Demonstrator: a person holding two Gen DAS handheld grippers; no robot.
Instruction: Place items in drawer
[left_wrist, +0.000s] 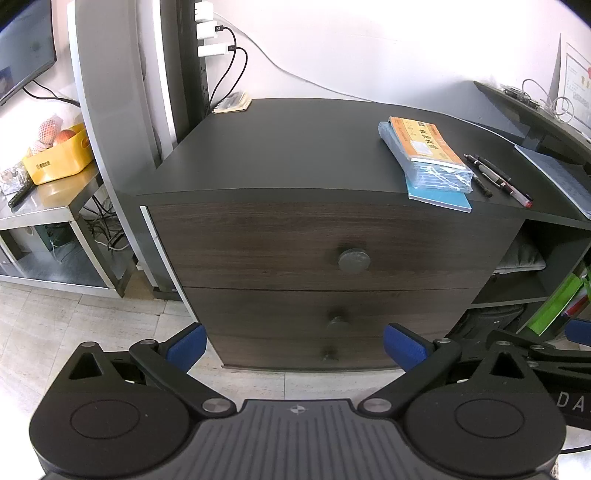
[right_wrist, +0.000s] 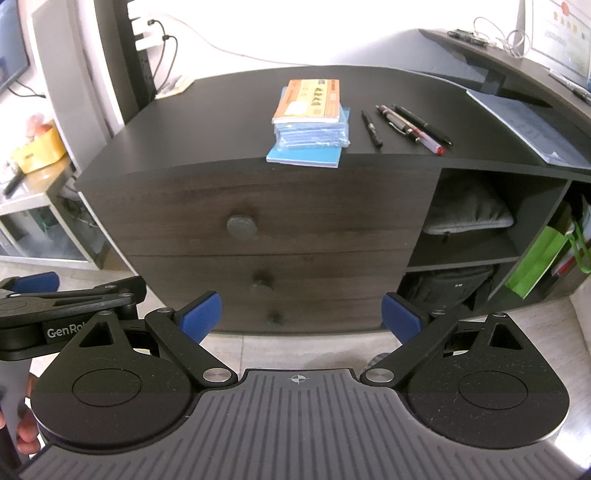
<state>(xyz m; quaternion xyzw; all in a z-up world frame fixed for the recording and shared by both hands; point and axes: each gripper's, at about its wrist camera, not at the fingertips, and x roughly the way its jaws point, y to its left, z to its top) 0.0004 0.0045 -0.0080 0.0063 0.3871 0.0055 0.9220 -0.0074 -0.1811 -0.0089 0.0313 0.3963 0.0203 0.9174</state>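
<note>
A dark wood drawer unit stands ahead with its top drawer (left_wrist: 295, 240) (right_wrist: 295, 206) shut, a round knob (left_wrist: 354, 260) (right_wrist: 241, 226) on its front. On the unit's top lies a stack of notebooks (left_wrist: 428, 155) (right_wrist: 310, 118), orange on blue, with several pens (left_wrist: 495, 177) (right_wrist: 410, 123) to its right. My left gripper (left_wrist: 295, 347) is open and empty, held back from the lower drawers. My right gripper (right_wrist: 301, 317) is open and empty too, beside it. The left gripper also shows at the left edge of the right wrist view (right_wrist: 33, 284).
Two lower drawers with small knobs (left_wrist: 338, 323) (right_wrist: 262, 282) are shut. Open shelves on the right hold a grey cushion (right_wrist: 465, 218), a black bag (right_wrist: 447, 288) and a green bag (right_wrist: 543, 258). A steel table with a yellow basket (left_wrist: 59, 155) stands left. A monitor stand (left_wrist: 535, 129) sits back right.
</note>
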